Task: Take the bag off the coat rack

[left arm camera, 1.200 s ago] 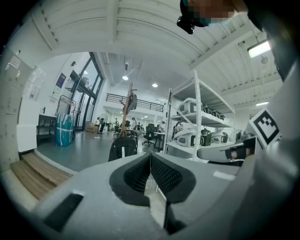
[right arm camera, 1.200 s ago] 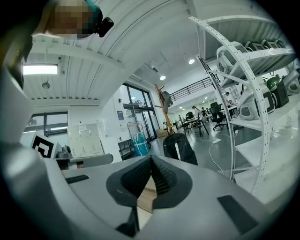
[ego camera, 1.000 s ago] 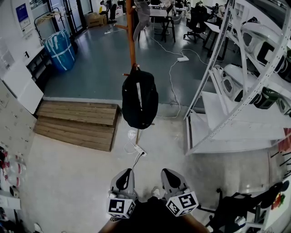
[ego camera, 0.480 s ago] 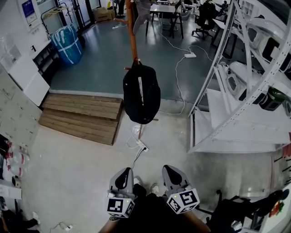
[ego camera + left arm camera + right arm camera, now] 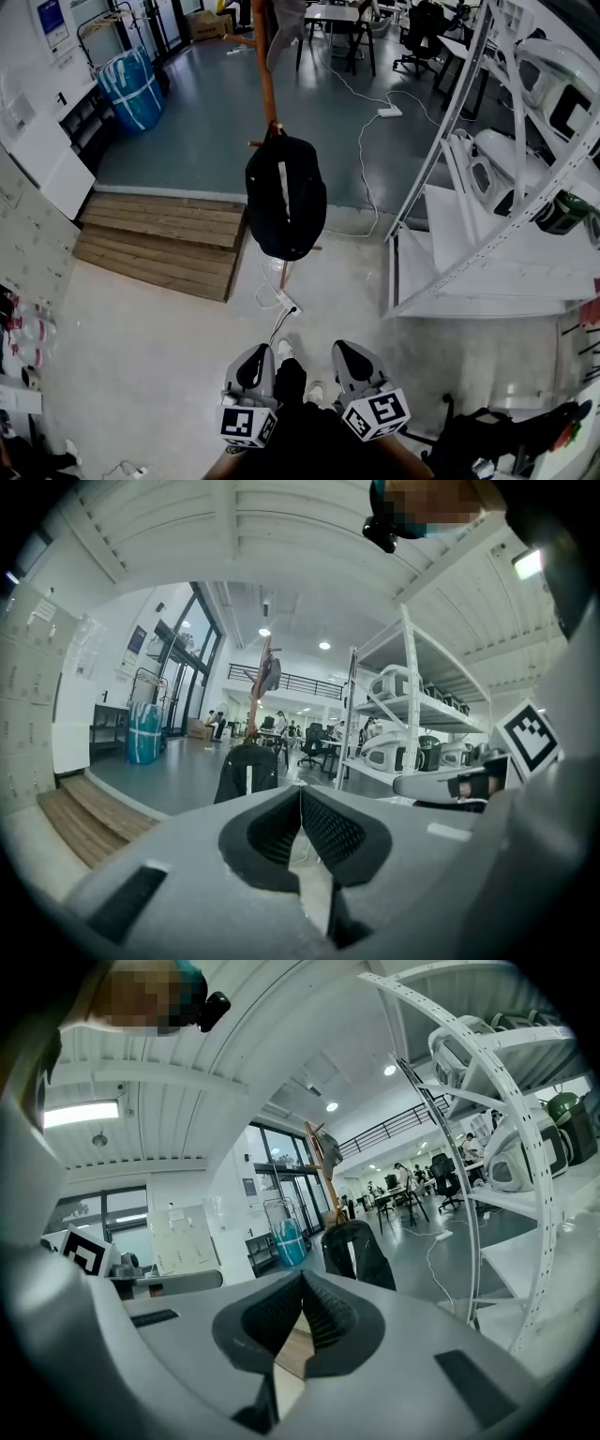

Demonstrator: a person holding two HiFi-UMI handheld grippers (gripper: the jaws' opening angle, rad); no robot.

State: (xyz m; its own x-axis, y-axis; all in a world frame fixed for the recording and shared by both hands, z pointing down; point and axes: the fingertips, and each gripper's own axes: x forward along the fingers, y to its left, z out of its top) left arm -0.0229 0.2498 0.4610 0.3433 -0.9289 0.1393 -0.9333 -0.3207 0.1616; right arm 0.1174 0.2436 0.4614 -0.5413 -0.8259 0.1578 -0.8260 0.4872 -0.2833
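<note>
So, bag (image 5: pixel 286 197) hangs on rack (image 5: pixel 266 75) peg, well ahead. Fingers clenched, empty on left gripper (image 5: pixel 255 364) and right gripper (image 5: pixel 352 362), both held low. Bag looks soft, floppy, probably light. Best guess: grab top loop by peg, lift off.

Both grippers held low and close to the body, side by side, pointing forward. Left gripper (image 5: pixel 255 367): jaws pressed together, nothing between them. Right gripper (image 5: pixel 352 364): jaws likewise together, empty. Marker cubes face up toward the head.
</note>
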